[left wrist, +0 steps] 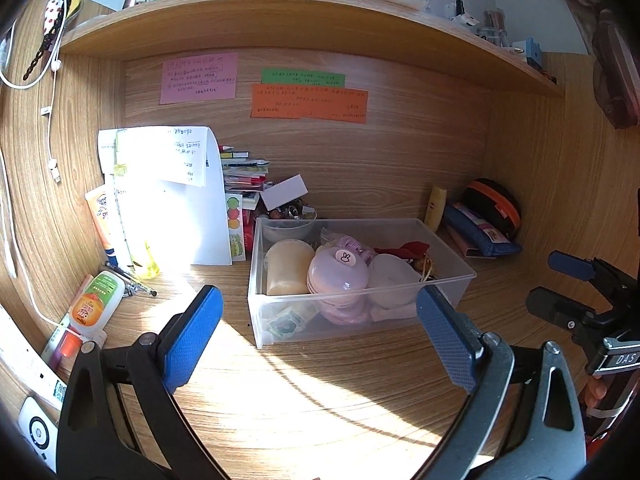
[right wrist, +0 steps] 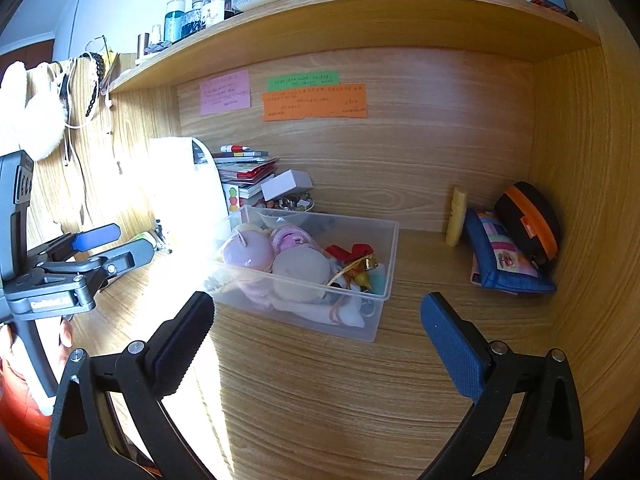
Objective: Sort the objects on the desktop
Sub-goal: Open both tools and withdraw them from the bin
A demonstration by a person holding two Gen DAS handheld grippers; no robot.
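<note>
A clear plastic bin [left wrist: 280, 332] stands on the wooden desk, holding a yellow jar [left wrist: 286, 266], a pink round case [left wrist: 338, 270], a white round case [left wrist: 390, 280] and a red bow [left wrist: 404, 250]. It also shows in the right wrist view [right wrist: 372, 320]. My left gripper [left wrist: 320, 332] is open and empty, just in front of the bin. My right gripper [right wrist: 316, 332] is open and empty, in front of the bin's right side. The right gripper shows at the far right in the left wrist view [left wrist: 556, 280]; the left gripper shows at the left in the right wrist view [right wrist: 116, 242].
A blue pouch [right wrist: 504, 260], a black-and-orange case [right wrist: 528, 220] and a yellow tube [right wrist: 456, 216] lie in the back right corner. White papers [left wrist: 172, 200], stacked books [left wrist: 244, 176], a white box [left wrist: 284, 192], tubes and a bottle [left wrist: 96, 304] crowd the back left. A shelf [left wrist: 280, 20] hangs overhead.
</note>
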